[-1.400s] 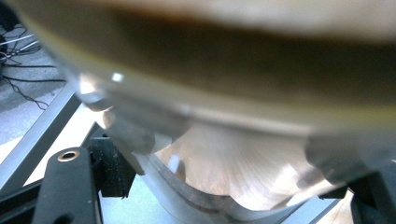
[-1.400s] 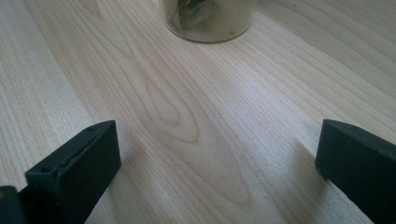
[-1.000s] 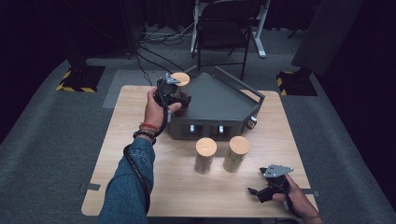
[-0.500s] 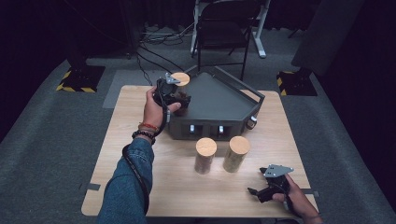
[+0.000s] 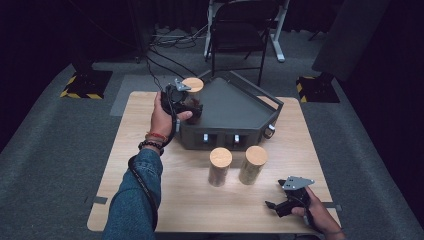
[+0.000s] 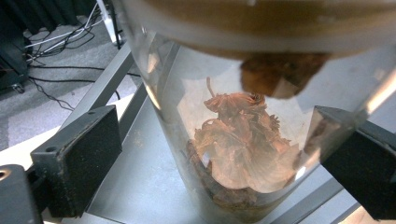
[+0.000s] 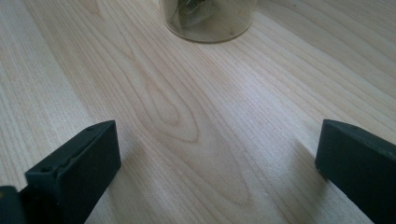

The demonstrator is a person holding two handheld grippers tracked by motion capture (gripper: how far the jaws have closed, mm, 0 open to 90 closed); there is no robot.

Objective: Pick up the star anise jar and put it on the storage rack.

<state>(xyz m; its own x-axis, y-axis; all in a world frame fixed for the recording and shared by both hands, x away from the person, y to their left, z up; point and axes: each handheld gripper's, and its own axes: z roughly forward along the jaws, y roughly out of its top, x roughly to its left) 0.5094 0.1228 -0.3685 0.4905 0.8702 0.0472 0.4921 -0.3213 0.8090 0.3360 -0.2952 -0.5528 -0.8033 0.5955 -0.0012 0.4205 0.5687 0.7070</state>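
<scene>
Three lidded glass jars are in play, and every position below is referenced to the grey tray (image 5: 235, 107) at the far middle of the wooden table (image 5: 150, 130). My left forearm (image 5: 134, 200), in a denim sleeve, reaches up from the near edge to the tray's left corner; the wrist is straight and my left hand wraps the left gripper (image 5: 186, 102) from the left. The jar (image 6: 243, 140) with brown dried contents stands upright on the tray floor at that corner, between my jaws. The jaws have just been opening and now stand spread, with a gap between the left pad and the glass. Two more jars (image 5: 220, 166) stand side by side just in front of the tray's near wall. My right hand (image 5: 312, 212) rests low on the table, well in front and right of the tray, and the right gripper (image 5: 280, 206) points left with jaws wide apart over bare wood.
</scene>
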